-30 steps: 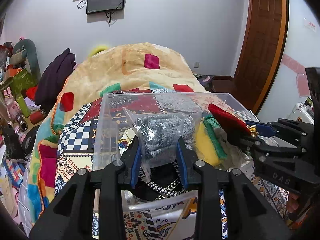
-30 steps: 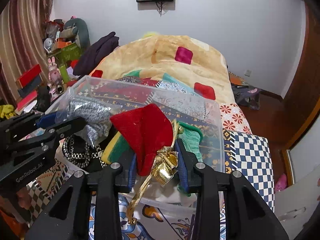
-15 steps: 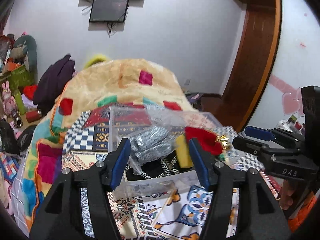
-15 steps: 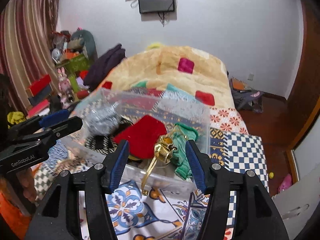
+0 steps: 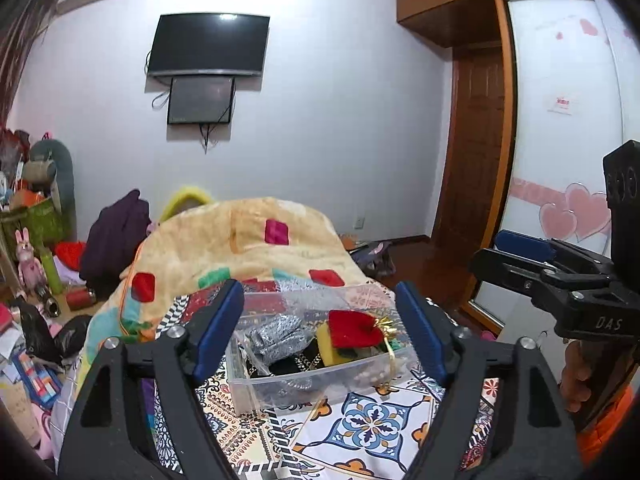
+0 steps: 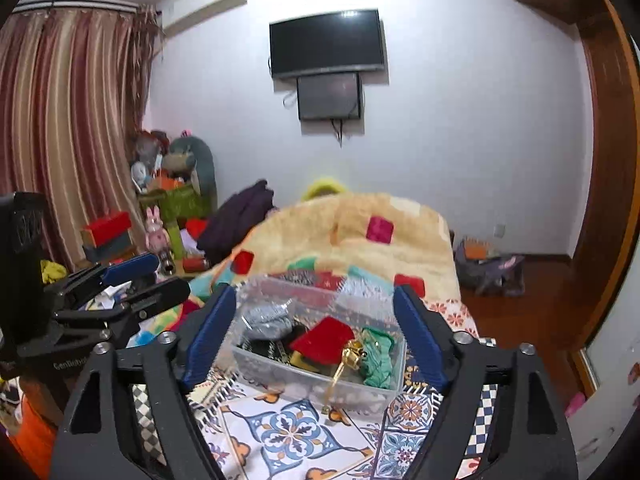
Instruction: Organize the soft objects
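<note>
A clear plastic bin (image 5: 280,386) (image 6: 280,370) sits on the patterned bed cover. In it lie a bagged silver-grey cloth (image 5: 276,334) (image 6: 266,320), a red pouch (image 5: 352,328) (image 6: 324,338) with a gold tassel (image 6: 352,354), a yellow sponge (image 5: 326,346) and a green knit (image 6: 378,356). My left gripper (image 5: 320,332) is open and empty, held back from the bin. My right gripper (image 6: 314,332) is open and empty, also back from the bin. Each gripper shows in the other's view: the right one (image 5: 520,256), the left one (image 6: 148,276).
A folded beige blanket (image 5: 248,240) lies behind the bin. Clutter and toys (image 6: 168,200) stand at the left by the curtain. A wooden door (image 5: 472,152) and a wardrobe are at the right. A TV (image 6: 326,42) hangs on the wall.
Both grippers let go of their items, the bagged cloth and the red pouch, which now lie in the bin. Both opened wide and pulled back and up from the bin.
</note>
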Demonstrator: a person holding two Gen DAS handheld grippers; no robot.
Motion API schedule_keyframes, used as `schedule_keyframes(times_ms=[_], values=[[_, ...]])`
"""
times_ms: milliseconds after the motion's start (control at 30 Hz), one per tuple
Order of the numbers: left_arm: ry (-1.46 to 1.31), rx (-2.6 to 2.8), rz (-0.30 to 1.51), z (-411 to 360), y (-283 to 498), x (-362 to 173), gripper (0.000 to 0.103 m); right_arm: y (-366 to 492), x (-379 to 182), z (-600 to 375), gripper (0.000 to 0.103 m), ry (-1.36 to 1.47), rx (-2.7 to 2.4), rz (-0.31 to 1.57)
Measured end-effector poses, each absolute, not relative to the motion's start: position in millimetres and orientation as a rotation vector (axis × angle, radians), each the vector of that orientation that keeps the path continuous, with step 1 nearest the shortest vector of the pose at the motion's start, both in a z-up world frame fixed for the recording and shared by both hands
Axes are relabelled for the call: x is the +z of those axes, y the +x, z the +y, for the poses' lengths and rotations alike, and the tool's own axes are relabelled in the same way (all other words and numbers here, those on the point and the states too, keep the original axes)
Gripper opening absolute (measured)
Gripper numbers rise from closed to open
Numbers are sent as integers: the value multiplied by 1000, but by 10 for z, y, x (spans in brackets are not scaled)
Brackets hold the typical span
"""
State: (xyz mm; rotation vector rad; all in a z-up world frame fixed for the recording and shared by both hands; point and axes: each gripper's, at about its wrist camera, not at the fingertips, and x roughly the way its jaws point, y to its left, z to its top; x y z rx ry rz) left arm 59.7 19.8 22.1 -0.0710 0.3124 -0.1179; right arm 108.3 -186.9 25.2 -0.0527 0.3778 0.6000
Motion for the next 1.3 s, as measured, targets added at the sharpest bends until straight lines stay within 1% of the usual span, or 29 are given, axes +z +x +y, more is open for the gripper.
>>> schedule_keyframes(times_ms=[67, 100, 167, 233, 433, 600, 1300], values=[[-64, -113, 301, 182, 554, 242, 87, 1047, 258, -1869, 82, -45, 606, 366], [-60, -108, 292, 170, 525, 253, 89, 1044, 253, -1878, 82, -41, 611, 364], [-56, -101, 283, 164, 500, 257, 94, 1039, 234, -1888, 88, -33, 615, 360], [-57, -99, 276, 166, 484, 258, 96, 1037, 206, -1880, 91, -37, 604, 353], [-43, -89, 276, 153, 489, 216, 98, 1044, 156, -1880, 94, -27, 597, 360], [-39, -85, 281, 152, 494, 187, 99, 1036, 119, -1913, 98, -17, 593, 362], [-46, -86, 293, 159, 517, 149, 99, 999, 92, -1948, 99, -13, 601, 372]])
